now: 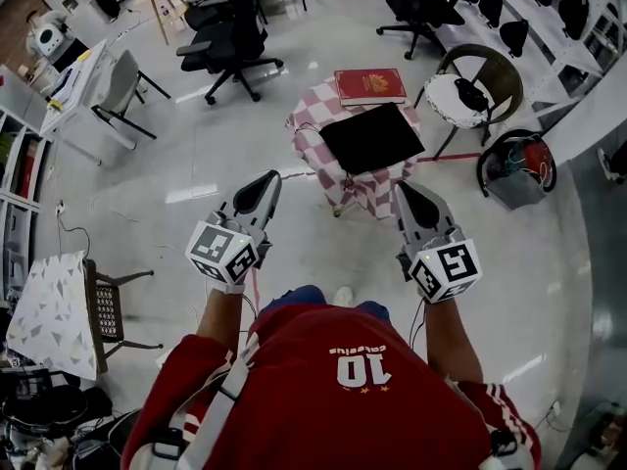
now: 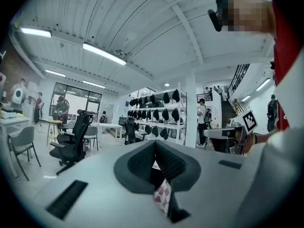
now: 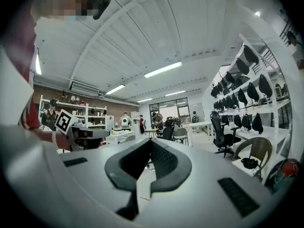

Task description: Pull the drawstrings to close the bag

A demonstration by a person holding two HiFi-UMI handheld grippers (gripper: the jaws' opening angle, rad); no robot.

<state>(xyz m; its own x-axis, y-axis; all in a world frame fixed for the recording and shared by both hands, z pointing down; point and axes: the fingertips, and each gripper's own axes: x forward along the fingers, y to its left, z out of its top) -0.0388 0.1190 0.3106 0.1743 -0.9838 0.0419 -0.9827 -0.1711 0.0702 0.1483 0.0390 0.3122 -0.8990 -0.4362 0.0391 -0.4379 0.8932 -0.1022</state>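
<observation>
Black bag (image 1: 372,137) position, head view: it lies flat on a small table (image 1: 338,189) draped in a pink-and-white checked cloth (image 1: 312,116), which stands on a pale, glossy floor (image 1: 294,253). A red book (image 1: 370,86) lies just beyond the bag on the same table. The bag's long axis runs left to right across the picture, its right end angled slightly away from the person. Which end is the mouth cannot be told. Black office chairs (image 1: 230,42) stand farther back, and a wicker chair (image 1: 480,76) stands right of the table. The left gripper (image 1: 266,182) and the right gripper (image 1: 404,192) are held in the air on the near side of the table, both pointing toward it and apart from the bag.

Left gripper view: the jaws are pressed together with nothing pinched. A patch of the checked cloth shows through the gap below the tips. Beyond them are an office chair (image 2: 71,141), shelves (image 2: 156,113) of black items, a white column (image 2: 191,113) and ceiling strip lights (image 2: 104,53).

Right gripper view: the jaws are pressed together and empty. The open room beyond holds desks, wall shelves (image 3: 247,103) and the wicker chair.
</observation>
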